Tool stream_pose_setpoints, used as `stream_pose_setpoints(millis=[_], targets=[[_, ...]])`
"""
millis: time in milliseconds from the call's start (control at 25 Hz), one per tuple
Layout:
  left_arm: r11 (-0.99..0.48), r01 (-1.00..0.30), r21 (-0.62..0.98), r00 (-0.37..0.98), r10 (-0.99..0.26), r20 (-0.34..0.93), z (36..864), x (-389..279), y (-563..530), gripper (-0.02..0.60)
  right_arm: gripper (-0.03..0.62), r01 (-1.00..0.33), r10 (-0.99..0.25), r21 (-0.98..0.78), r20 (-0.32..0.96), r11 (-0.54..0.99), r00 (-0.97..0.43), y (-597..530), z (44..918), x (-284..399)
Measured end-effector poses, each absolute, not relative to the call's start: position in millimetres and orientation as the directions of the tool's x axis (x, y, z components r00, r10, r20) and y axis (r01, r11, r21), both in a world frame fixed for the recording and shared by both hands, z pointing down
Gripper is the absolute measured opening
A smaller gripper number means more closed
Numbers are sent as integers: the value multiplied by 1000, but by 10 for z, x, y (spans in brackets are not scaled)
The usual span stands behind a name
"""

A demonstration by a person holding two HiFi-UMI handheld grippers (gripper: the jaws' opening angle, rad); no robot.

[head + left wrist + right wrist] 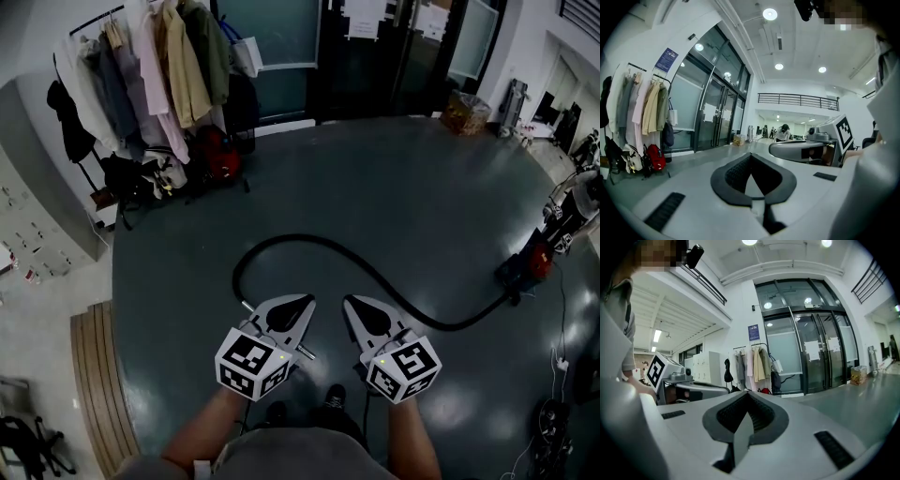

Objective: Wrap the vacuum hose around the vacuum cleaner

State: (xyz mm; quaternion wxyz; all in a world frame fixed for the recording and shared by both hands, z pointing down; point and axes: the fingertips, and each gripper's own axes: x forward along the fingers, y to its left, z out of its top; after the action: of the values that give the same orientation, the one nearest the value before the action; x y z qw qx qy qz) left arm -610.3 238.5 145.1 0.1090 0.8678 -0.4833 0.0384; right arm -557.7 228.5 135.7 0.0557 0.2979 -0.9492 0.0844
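the black vacuum hose (319, 239) lies loose on the dark floor (403, 187). it loops just ahead of the two grippers, then snakes off right to the red and black vacuum cleaner (528, 265), which stands well apart near the room's right side. none of the hose is wound on the machine. the left gripper (306, 302) and right gripper (348, 302) are held side by side above the floor, near the hose's closest bend. each has its jaws pressed together with nothing between them. further back, a rack of coats (155, 56) stands at the left with a red bag (217, 155) beneath it, beside glass doors (366, 56).
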Motion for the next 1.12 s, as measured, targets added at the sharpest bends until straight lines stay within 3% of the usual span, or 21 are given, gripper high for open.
stream_pose_setpoints(millis=[480,800,1120], targets=[[-378,-919,113,394,-895,207,1517,-5544,1938,6,5,-414,-398,-169,120,895,-910,1680,1445,-5093],[-322,-939,120,342,-911,231,1622,-5759,1853,6,5,-386,-364,-193,143,902,-921,1600,1600,-5237],[-347,-924,159,376,-898,227,1696,-5984,1869,6,5,-413,-387,-172,165,894,-907,1705,1622,-5521]])
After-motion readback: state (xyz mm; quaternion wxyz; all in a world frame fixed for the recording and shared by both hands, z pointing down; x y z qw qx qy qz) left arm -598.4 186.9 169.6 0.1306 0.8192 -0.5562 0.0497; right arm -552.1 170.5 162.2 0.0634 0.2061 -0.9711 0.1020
